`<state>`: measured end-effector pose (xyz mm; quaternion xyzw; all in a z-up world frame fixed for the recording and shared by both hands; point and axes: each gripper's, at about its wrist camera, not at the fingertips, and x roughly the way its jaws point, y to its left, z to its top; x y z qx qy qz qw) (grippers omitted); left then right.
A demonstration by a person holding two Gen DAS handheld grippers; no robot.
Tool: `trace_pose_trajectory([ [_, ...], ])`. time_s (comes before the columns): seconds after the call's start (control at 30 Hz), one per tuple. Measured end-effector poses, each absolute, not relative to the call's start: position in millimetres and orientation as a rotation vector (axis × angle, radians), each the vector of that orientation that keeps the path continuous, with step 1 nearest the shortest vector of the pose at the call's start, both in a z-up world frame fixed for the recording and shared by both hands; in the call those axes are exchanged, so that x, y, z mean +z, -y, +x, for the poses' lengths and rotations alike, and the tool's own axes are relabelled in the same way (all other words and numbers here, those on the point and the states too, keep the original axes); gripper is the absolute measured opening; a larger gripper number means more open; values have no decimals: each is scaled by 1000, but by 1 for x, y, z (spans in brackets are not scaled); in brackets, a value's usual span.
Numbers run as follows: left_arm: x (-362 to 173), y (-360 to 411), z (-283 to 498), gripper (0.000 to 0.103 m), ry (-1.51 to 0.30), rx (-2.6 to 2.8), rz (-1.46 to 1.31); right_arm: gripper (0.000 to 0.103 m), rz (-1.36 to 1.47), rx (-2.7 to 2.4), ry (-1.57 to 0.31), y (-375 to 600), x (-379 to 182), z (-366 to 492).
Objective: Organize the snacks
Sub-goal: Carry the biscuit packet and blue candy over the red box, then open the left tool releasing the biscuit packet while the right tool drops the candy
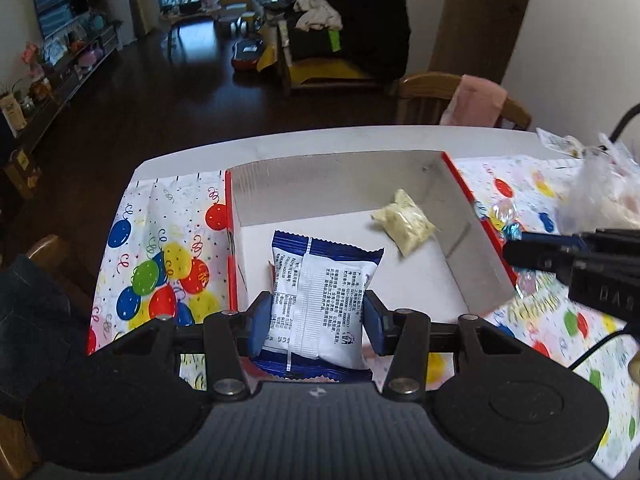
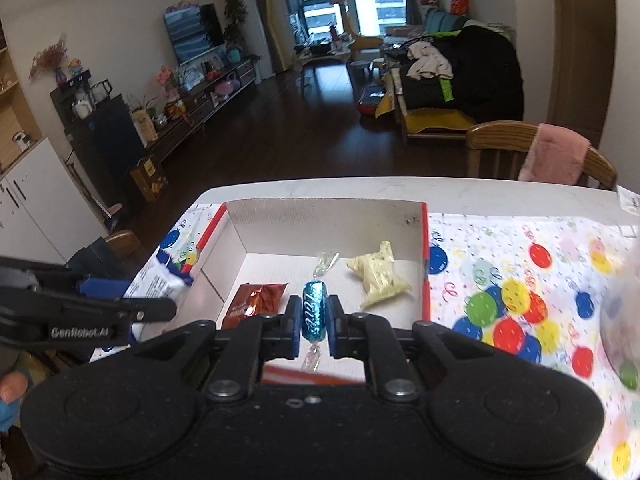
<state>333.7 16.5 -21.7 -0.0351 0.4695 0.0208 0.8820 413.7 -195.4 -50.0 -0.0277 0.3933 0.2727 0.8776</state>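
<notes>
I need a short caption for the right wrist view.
Right gripper holds blue candy above the box.

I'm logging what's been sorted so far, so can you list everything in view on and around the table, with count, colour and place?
Open cardboard box: one, red outside, white inside, on the table.
Pale yellow crinkled snack packet: one, lying in the box, right side.
Red-brown foil snack packet: one, lying in the box, left side.
Blue-and-white printed snack pouch: one, held over the box's near edge.
Blue foil twist-wrapped candy: one, held over the box.
Balloon-print paper cover: one, white with coloured balloons, under the box.
White table: one.
Wooden chair: one, behind the table, pink cloth draped over it.
Left gripper: black, blue pads, shut on the pouch.
Right gripper: black, blue pads, shut on the candy.
</notes>
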Motion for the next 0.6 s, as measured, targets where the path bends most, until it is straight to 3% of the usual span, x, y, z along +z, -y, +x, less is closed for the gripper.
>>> trace_pose_trajectory([
  [0.6,-82,-29,438,47,-1205,174,-86,11,-85,566,-1084,156,-125,508],
])
